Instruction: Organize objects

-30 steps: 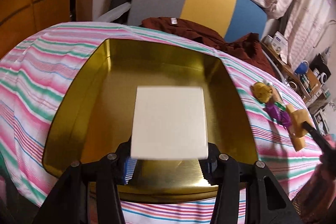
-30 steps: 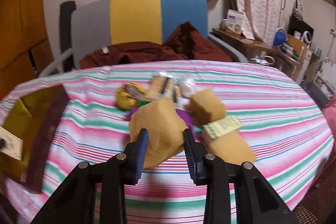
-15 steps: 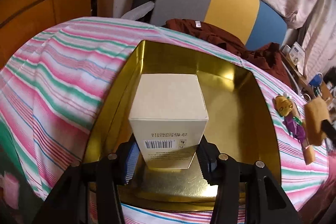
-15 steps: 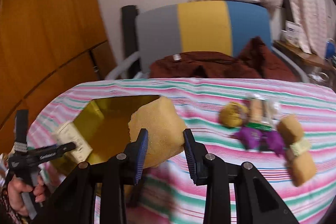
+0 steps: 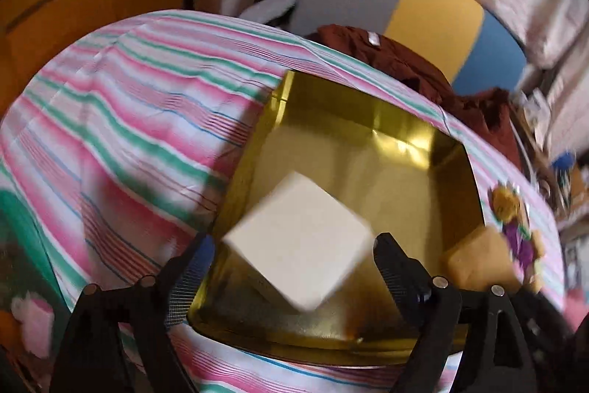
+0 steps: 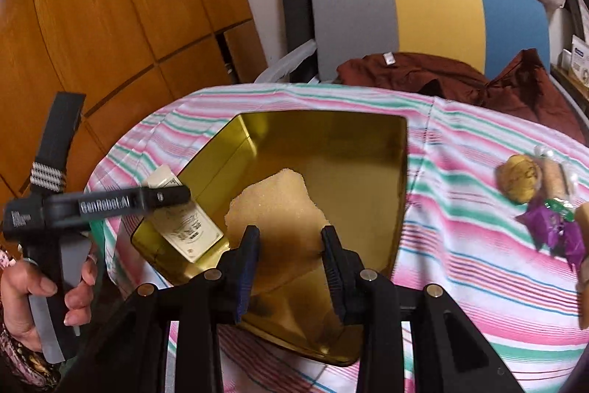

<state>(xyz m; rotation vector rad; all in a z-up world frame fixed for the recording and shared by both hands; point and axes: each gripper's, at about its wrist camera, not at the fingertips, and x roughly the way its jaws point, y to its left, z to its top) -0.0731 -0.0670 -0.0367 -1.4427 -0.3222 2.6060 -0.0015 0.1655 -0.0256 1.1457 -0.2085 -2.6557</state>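
Note:
A gold tin tray [image 5: 405,168] lies on the striped tablecloth. A white box [image 5: 298,245] sits tilted in the tray's near corner, between the spread fingers of my left gripper [image 5: 294,264]. The jaws are opening and their pads stand clear of the box. In the right wrist view the same box [image 6: 191,231] shows under one of the left fingers [image 6: 165,197]. My right gripper [image 6: 291,245] is shut on a yellow sponge [image 6: 272,205] and holds it over the tray [image 6: 331,135]. That sponge [image 5: 478,260] also shows at the tray's right edge.
To the right on the cloth lie a yellow round item [image 6: 519,177], a purple wrapper [image 6: 552,227] and another sponge [image 6: 583,220]. A hand [image 6: 33,286] grips the left tool. Behind the table are a chair [image 6: 423,13] with a brown garment [image 6: 423,72], and wooden panelling [image 6: 110,24] at the left.
The left jaws have spread and let the white box go; it now lies tilted in the tray. The right gripper has carried the sponge leftward to above the tray.

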